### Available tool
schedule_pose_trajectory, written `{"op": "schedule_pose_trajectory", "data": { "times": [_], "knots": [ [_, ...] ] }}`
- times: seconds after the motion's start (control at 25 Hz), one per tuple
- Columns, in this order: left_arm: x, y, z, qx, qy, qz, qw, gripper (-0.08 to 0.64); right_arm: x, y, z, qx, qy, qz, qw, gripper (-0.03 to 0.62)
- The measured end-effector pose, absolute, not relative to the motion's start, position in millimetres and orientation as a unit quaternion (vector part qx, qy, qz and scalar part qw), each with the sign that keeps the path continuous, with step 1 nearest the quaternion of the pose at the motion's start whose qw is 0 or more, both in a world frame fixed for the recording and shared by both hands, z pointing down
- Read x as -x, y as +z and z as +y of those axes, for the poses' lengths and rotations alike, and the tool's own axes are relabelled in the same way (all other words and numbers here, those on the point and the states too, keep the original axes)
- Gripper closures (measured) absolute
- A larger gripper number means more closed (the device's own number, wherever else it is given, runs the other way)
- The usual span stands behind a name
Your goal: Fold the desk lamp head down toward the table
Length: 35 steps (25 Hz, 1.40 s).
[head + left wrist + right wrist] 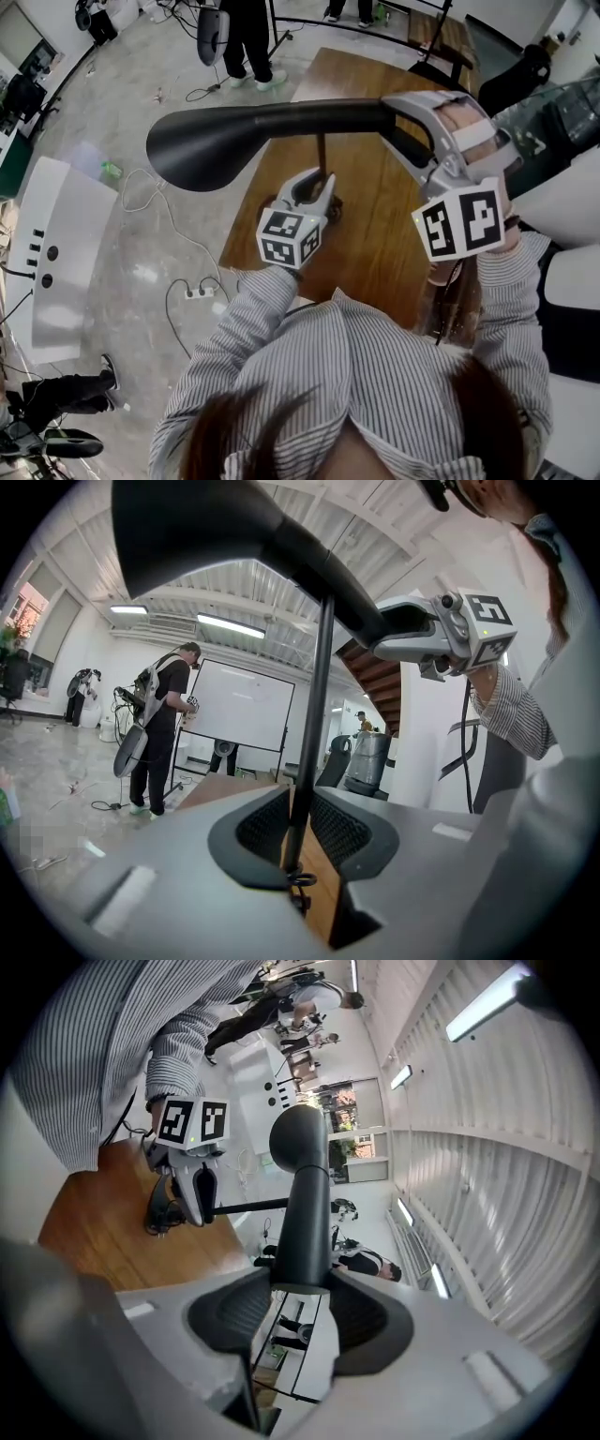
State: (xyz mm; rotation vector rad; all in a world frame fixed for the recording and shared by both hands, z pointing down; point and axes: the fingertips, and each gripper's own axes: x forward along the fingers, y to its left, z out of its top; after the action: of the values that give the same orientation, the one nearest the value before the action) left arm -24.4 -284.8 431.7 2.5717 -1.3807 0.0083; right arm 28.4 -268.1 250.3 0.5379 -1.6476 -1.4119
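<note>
A black desk lamp stands on the wooden table (pixel 375 234). Its long head (pixel 244 131) lies roughly level, wide end to the left. My right gripper (pixel 410 122) is shut on the head's narrow end; in the right gripper view the dark tube (pixel 302 1194) runs out from between the pads of the right gripper (pixel 300 1283). My left gripper (pixel 317 184) is shut on the thin upright pole (pixel 321 150) below the head. In the left gripper view the pole (pixel 319 686) rises from between the jaws of the left gripper (pixel 302 832). The lamp's base is mostly hidden under the left gripper.
The table's left edge runs close to the lamp. A white cabinet (pixel 56 253), a power strip (pixel 199 292) and loose cables lie on the floor to the left. People stand at the far end, by a whiteboard (pixel 234 705). A black chair (pixel 525 75) is at the right.
</note>
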Motion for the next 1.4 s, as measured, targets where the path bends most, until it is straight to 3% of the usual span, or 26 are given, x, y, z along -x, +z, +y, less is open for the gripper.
{"op": "schedule_pose_trajectory", "data": {
  "times": [0.6, 1.4],
  "knots": [
    [24, 435, -286, -0.874, -0.001, -0.472, 0.112, 0.494, -24, 230, -265, -0.125, -0.627, -0.56, 0.526, 0.4],
    [23, 432, -285, -0.873, -0.013, -0.474, 0.11, 0.494, -17, 211, -262, -0.045, -0.655, -0.484, 0.579, 0.4]
  ]
}}
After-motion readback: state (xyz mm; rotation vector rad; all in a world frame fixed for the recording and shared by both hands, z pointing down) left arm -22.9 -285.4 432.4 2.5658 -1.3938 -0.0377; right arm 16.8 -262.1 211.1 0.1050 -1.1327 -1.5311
